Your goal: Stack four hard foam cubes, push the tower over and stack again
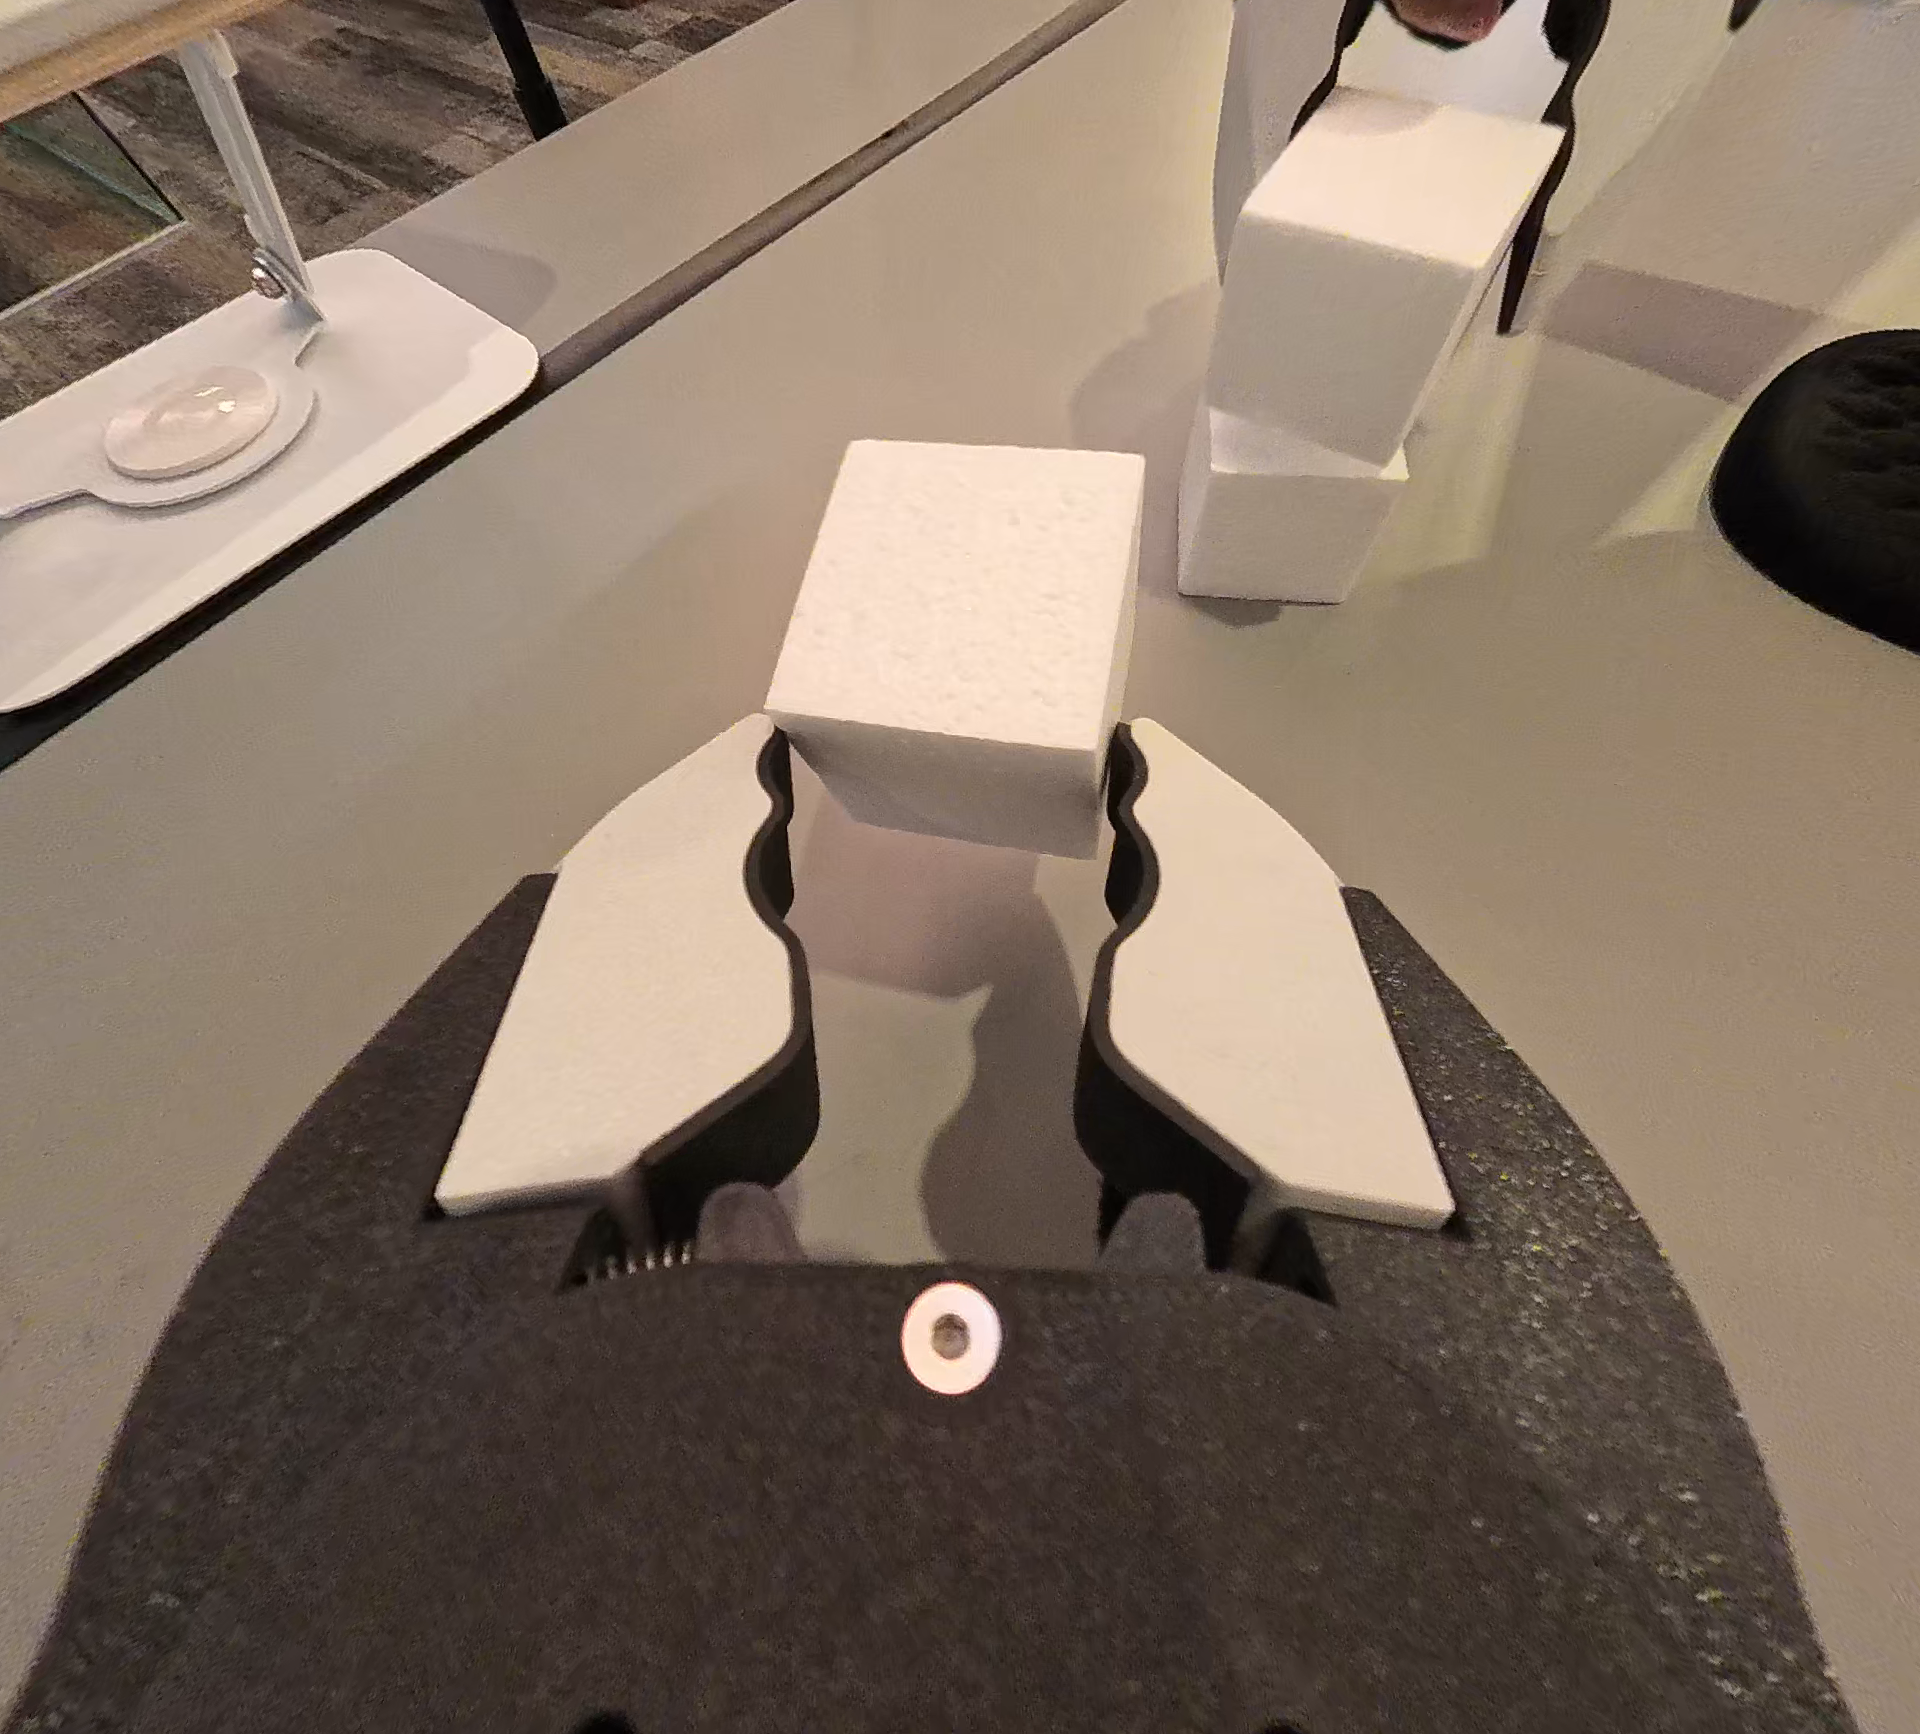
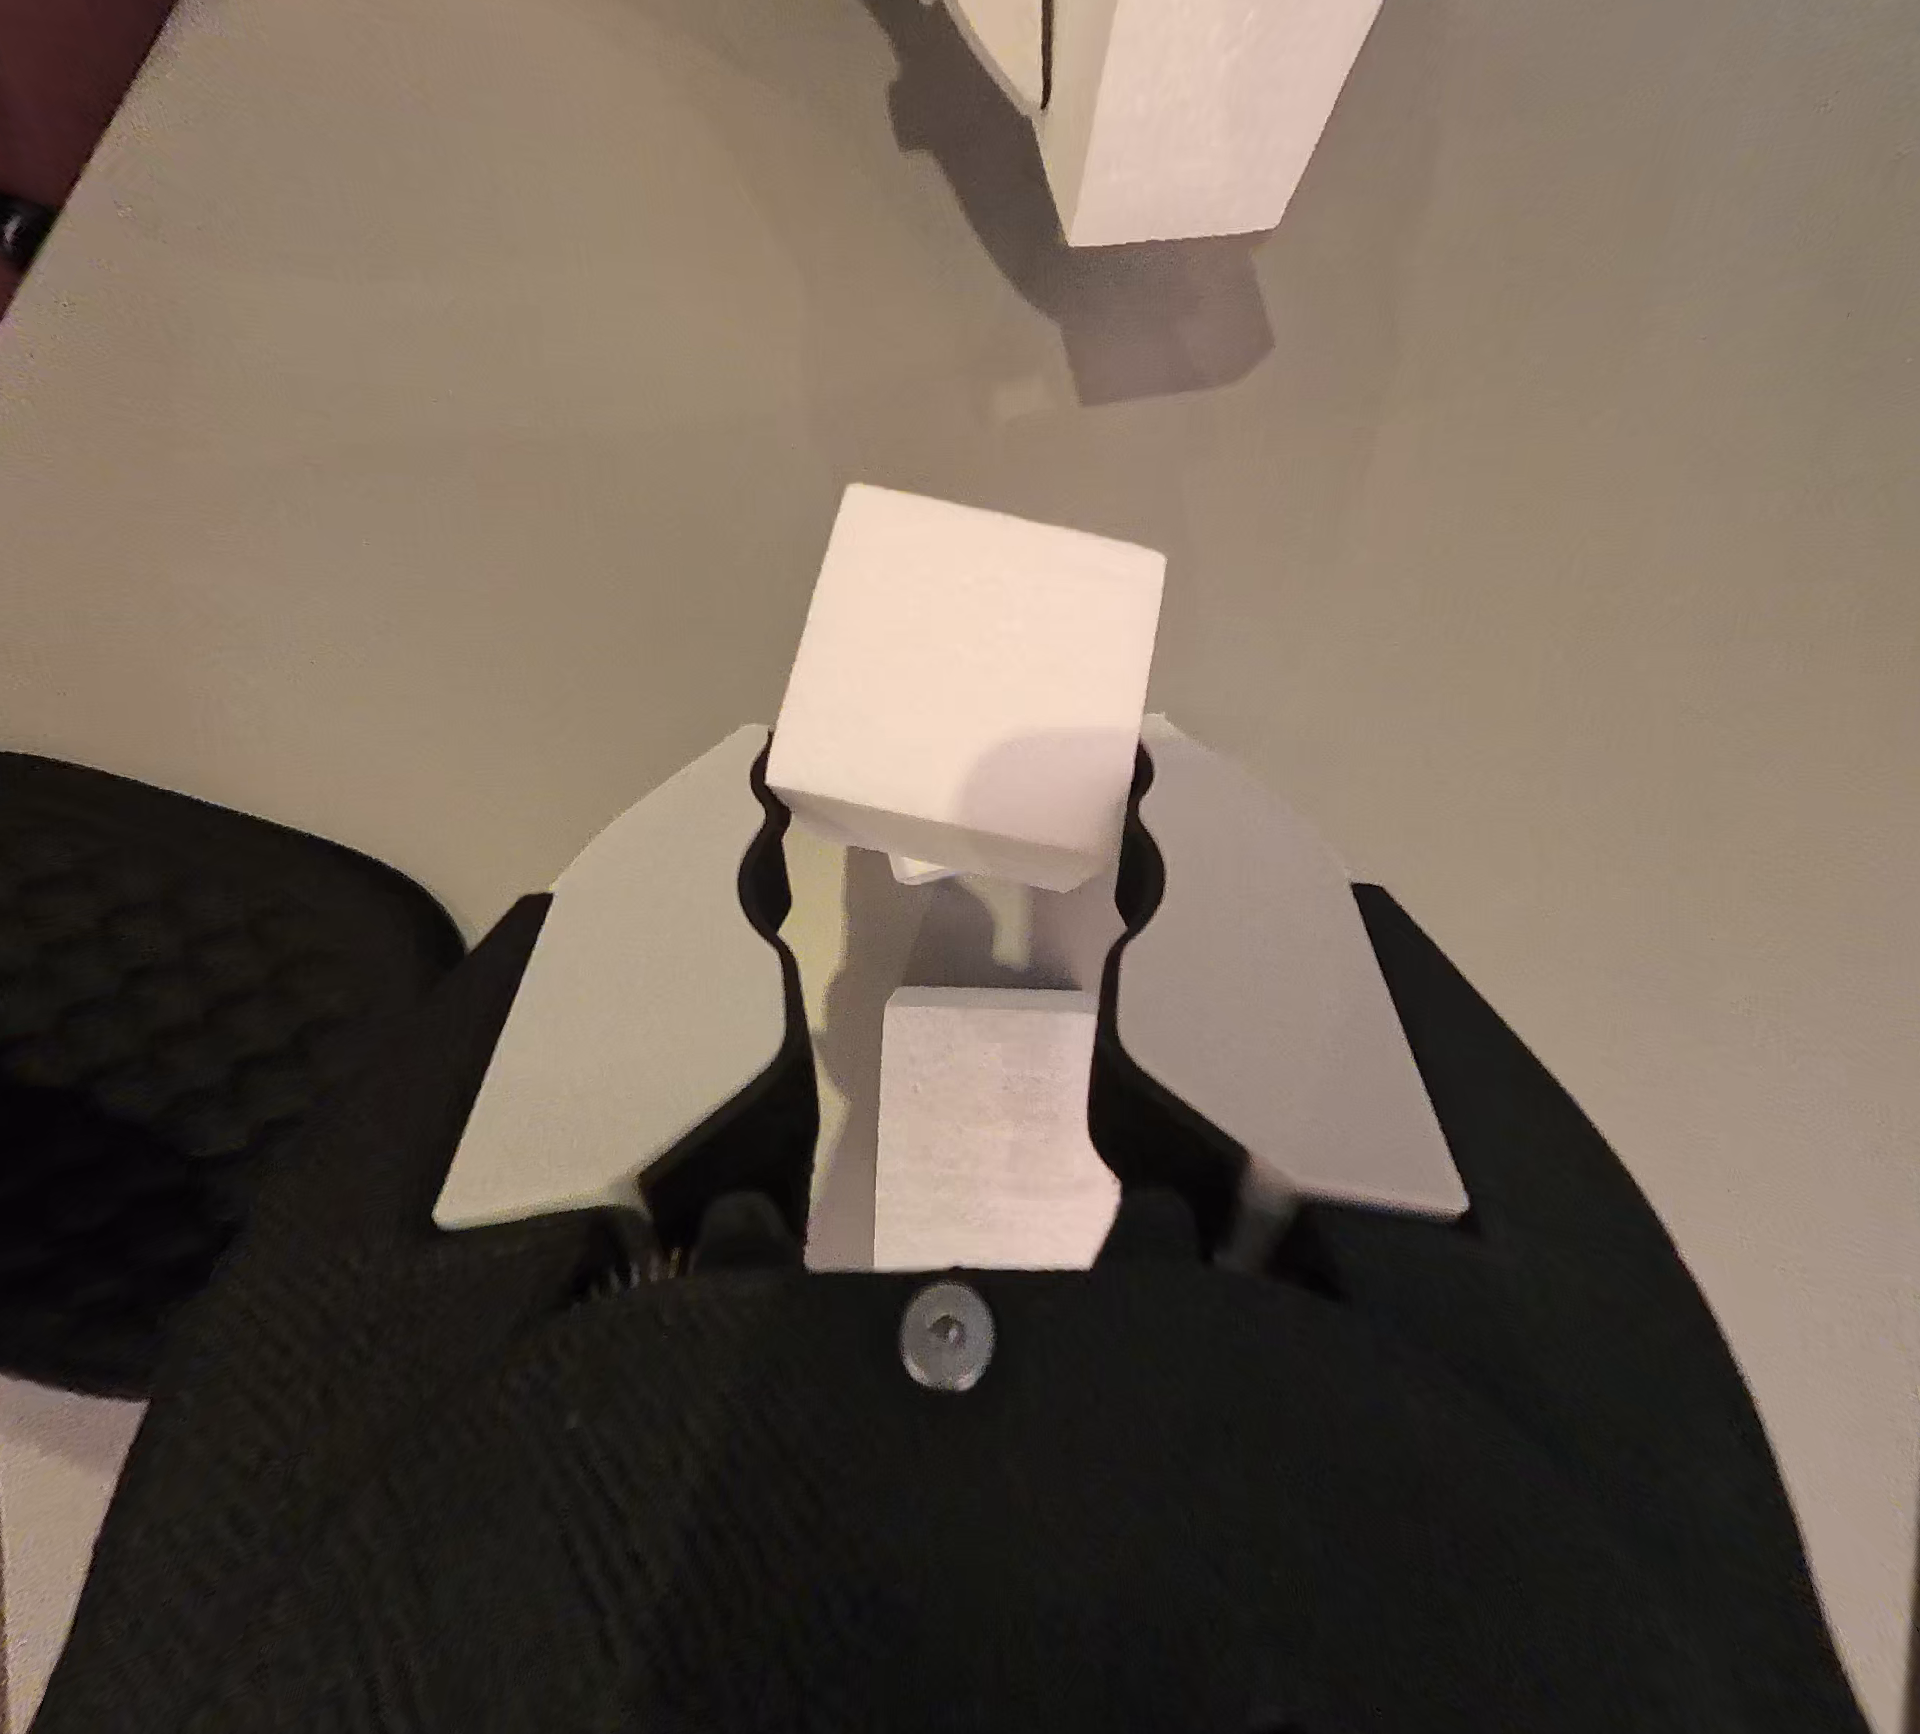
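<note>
My left gripper (image 1: 940,775) has jaws clamped on a foam cube (image 1: 961,614), held clear of the tabletop (image 1: 520,801). Right gripper (image 2: 951,796) jaws pinch a second cube (image 2: 971,676), tilted, just above the base cube (image 2: 987,1134) w/ corners skewed. Risk: if released crooked it'll sit off-center & slide. Left-held cube is near the stack; swinging in early could knock it.

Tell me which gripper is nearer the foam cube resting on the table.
Right. The right gripper holds its cube directly over the bottom cube, seemingly resting on it. The left gripper holds another cube off to the side, clearly apart.
</note>
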Available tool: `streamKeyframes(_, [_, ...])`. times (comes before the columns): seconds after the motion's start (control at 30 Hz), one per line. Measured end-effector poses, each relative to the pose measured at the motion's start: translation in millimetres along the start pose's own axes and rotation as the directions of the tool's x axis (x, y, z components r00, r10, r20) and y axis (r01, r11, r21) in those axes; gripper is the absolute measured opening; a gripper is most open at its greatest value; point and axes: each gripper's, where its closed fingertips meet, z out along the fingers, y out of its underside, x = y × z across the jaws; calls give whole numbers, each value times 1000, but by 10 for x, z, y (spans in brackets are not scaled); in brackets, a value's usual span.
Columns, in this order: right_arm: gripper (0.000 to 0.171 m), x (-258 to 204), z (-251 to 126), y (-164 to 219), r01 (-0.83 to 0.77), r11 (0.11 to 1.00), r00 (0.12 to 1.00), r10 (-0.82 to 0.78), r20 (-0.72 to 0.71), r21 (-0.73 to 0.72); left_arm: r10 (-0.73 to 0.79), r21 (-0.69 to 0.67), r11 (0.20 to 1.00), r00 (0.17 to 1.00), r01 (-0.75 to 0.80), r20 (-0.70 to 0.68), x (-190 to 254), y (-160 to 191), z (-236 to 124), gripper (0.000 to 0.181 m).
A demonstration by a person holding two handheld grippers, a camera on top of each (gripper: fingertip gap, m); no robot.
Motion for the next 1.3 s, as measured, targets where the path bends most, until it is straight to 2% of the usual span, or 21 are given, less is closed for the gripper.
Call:
streamKeyframes(0.2, [63, 26, 83, 88, -25, 1000, 1000, 25, 13, -8, 36, -30, 999, 999, -36, 5, 43, 8, 35, 58])
streamKeyframes(0.27, [70, 41, 79, 104, -50, 999, 999, 50, 2, -3, 44, -28, 999, 999, -44, 0, 68, -12, 33, 58])
streamKeyframes(0.4, [79, 13, -115, -50, -24, 995, 998, 29, -48, 99, 40, 72, 997, 997, -36, -61, 238, -259, -79, 58])
streamKeyframes(0.47, [79, -5, -284, -195, 0, 981, 995, 18, -95, 195, 48, 124, 992, 995, -38, -82, 310, -380, -143, 58])
streamKeyframes(0.53, [78, -4, -356, -249, 7, 974, 990, 26, -140, 227, 24, 146, 989, 995, -10, -95, 327, -435, -164, 58])
streamKeyframes(0.77, [72, 162, -369, -281, -239, 962, 928, 265, -263, 129, 13, 79, 997, 998, -8, -63, 259, -309, -92, 58])
streamKeyframes(0.83, [72, 106, -338, -313, -198, 980, 935, 189, -299, 0, 18, 71, 997, 997, -13, -71, 277, -300, -75, 58])
streamKeyframes(0.93, [73, -2, -235, -275, -71, 967, 965, 5, -261, -245, 30, 58, 998, 998, -26, -64, 278, -280, -77, 58])
streamKeyframes(1.0, [73, 54, -204, -182, -118, 934, 968, 32, -249, -338, 43, 44, 998, 998, -41, -45, 247, -248, -88, 58])
streamKeyframes(1.1, [72, 77, -141, -69, -182, 898, 971, 102, -214, -400, 46, 30, 999, 998, -45, -38, 216, -210, -103, 58])
streamKeyframes(1.2, [55, 67, -78, -17, -166, 888, 977, 90, -193, -429, 31, 28, 999, 999, -30, -44, 202, -201, -109, 58])
streamKeyframes(1.3, [55, 45, -102, -82, -125, 899, 986, 64, -155, -419, 25, 34, 999, 998, -23, -51, 206, -212, -122, 58])
